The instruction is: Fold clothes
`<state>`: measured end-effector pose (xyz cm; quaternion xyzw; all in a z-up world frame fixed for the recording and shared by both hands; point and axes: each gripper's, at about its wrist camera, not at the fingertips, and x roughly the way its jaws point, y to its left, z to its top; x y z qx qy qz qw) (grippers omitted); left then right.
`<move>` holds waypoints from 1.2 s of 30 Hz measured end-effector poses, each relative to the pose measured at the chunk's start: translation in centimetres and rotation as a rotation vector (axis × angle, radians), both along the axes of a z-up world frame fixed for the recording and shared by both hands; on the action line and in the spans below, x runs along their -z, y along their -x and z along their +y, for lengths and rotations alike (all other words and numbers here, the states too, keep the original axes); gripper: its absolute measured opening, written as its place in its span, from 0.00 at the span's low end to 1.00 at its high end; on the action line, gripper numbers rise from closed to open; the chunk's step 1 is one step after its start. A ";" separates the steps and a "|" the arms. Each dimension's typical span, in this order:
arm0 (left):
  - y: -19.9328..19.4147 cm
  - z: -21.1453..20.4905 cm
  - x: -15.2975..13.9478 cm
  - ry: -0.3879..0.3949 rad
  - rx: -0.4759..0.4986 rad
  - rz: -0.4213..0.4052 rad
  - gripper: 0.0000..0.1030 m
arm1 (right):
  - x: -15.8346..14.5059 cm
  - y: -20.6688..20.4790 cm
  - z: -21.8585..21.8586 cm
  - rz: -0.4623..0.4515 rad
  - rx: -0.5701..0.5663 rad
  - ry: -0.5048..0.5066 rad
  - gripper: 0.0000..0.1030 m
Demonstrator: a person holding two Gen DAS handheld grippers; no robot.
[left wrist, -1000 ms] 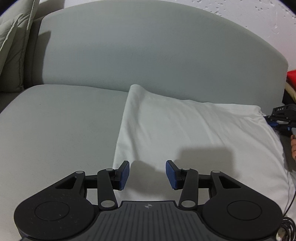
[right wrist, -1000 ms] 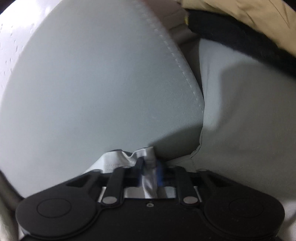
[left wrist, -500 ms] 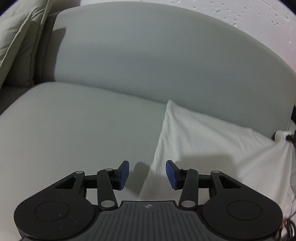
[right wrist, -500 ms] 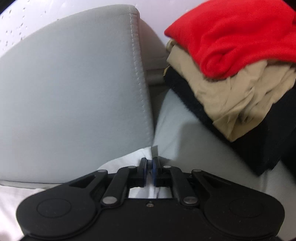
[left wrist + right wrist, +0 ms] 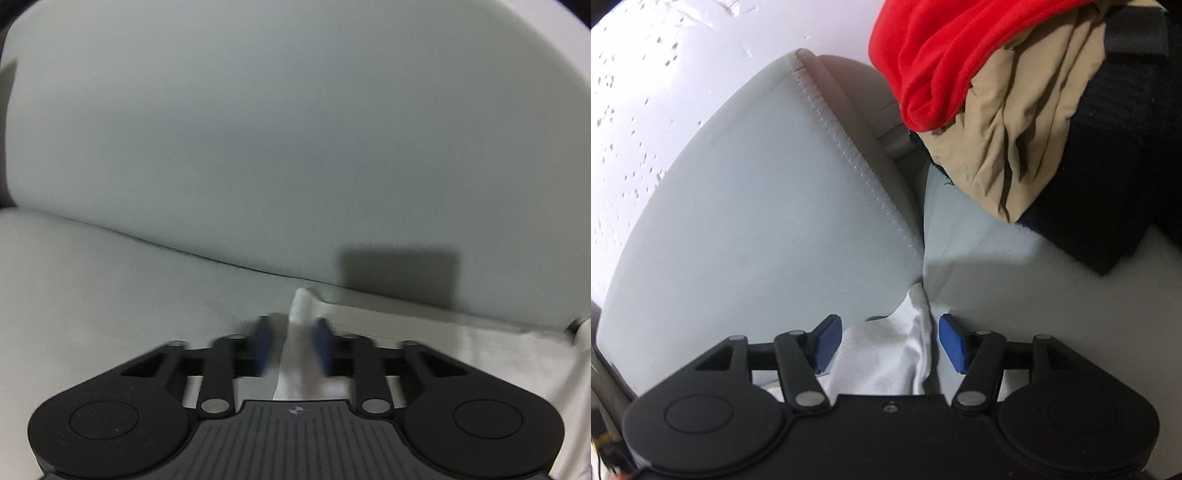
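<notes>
White garment [image 5: 424,343] lies spread on the sofa seat [image 5: 110,280], far edge w/ its corners right up against the backrest [image 5: 258,129]. L gripper [image 5: 293,341] straddles one far corner of the cloth; jaws apart w/ a narrow gap, fabric between the blue pads but not visibly pinched. Frame is motion-blurred there, so contact can't be settled. R gripper [image 5: 884,341] sits at the other far corner, where backrest meets the seat cushion; jaws wide apart, a bunched peak of white cloth [image 5: 894,354] standing loose between the pads, nothing gripped. Judgement: both tools at the two far corners fits either taking hold for a fold or letting go after laying the edge down; a single view can't separate those. Corners against the backrest likely keep the edge straight & square. No containers in view. Nearest thing to one is the pile at the sofa's end: red garment [image 5: 942,62] on top, tan garment [image 5: 1027,122] under it, black garment [image 5: 1115,166] at the bottom, well apart from the white piece.
</notes>
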<state>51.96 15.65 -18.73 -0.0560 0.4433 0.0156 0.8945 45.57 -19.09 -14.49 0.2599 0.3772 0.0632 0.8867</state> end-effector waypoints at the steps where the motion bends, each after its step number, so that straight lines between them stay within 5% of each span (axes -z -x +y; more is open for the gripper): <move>1: 0.1 -0.6 -0.1 -0.037 0.012 -0.009 0.02 | 0.0 0.0 0.2 -0.005 -0.005 0.012 0.55; 9: 1.8 0.0 -1.6 -0.365 -0.126 -0.138 0.02 | 0.3 -0.5 2.2 -0.023 -0.037 0.088 0.55; 18: 1.6 1.1 0.4 -0.343 -0.113 -0.105 0.03 | 1.9 -2.6 6.8 0.044 -0.151 0.183 0.47; 21: 1.7 1.8 0.5 -0.325 -0.118 -0.102 0.03 | 2.9 -3.5 8.1 0.084 -0.157 0.192 0.35; 23: 1.9 1.8 0.3 -0.322 -0.115 -0.104 0.03 | 3.5 -3.8 9.0 0.101 -0.170 0.215 0.12; 25: 2.2 1.9 0.0 -0.327 -0.108 -0.123 0.03 | 3.3 -3.1 10.2 0.062 -0.194 0.297 0.06; 30: 4.3 1.2 -0.9 -0.344 -0.135 -0.262 0.03 | 0.5 0.6 12.2 -0.236 -0.083 0.469 0.06; 36: 2.7 -1.2 2.3 -0.445 -0.126 -0.164 0.05 | 2.2 0.9 15.7 -0.245 -0.052 0.609 0.07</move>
